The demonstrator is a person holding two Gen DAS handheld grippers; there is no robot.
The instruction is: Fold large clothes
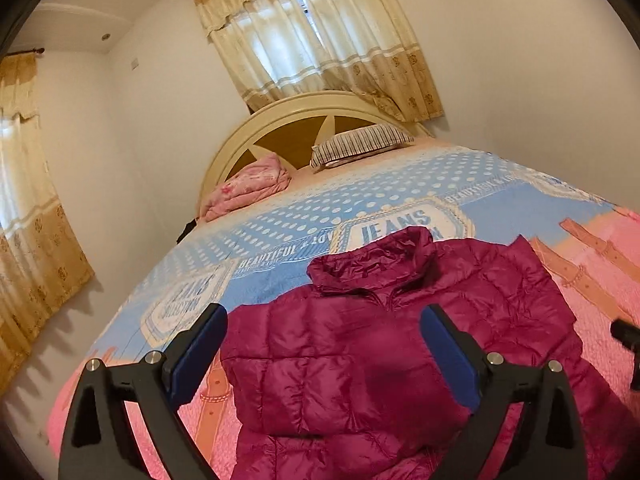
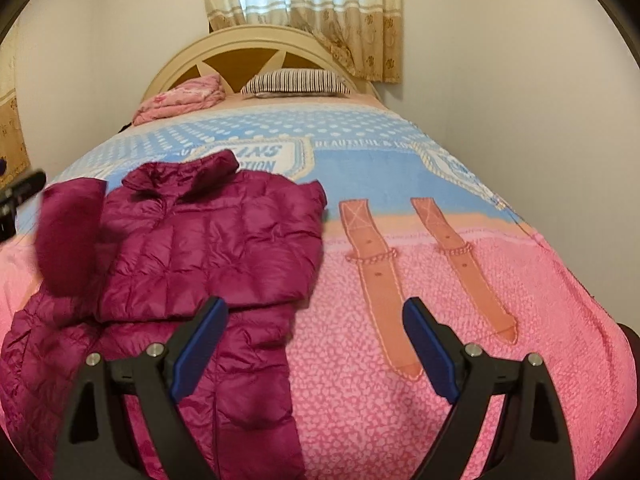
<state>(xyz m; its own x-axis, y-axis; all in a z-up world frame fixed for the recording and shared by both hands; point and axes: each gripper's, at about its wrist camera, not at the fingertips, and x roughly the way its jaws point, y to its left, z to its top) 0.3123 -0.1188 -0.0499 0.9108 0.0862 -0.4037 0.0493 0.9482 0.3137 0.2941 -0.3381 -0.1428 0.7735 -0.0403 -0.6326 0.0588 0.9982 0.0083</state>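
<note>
A magenta quilted puffer jacket (image 1: 360, 364) lies front up on the bed, collar toward the headboard, sleeves folded over the body. It also shows in the right wrist view (image 2: 200, 248). My left gripper (image 1: 324, 328) is open and empty, hovering above the jacket's chest. My right gripper (image 2: 316, 324) is open and empty, over the jacket's right edge and the pink bedspread (image 2: 440, 320). A blurred sleeve (image 2: 68, 236) sits at the jacket's left side.
The bedspread (image 1: 280, 224) is blue with dots farther away and pink nearby. A striped pillow (image 1: 360, 144) and a folded pink blanket (image 1: 248, 188) lie by the cream headboard (image 1: 248, 128). Walls and curtains surround the bed.
</note>
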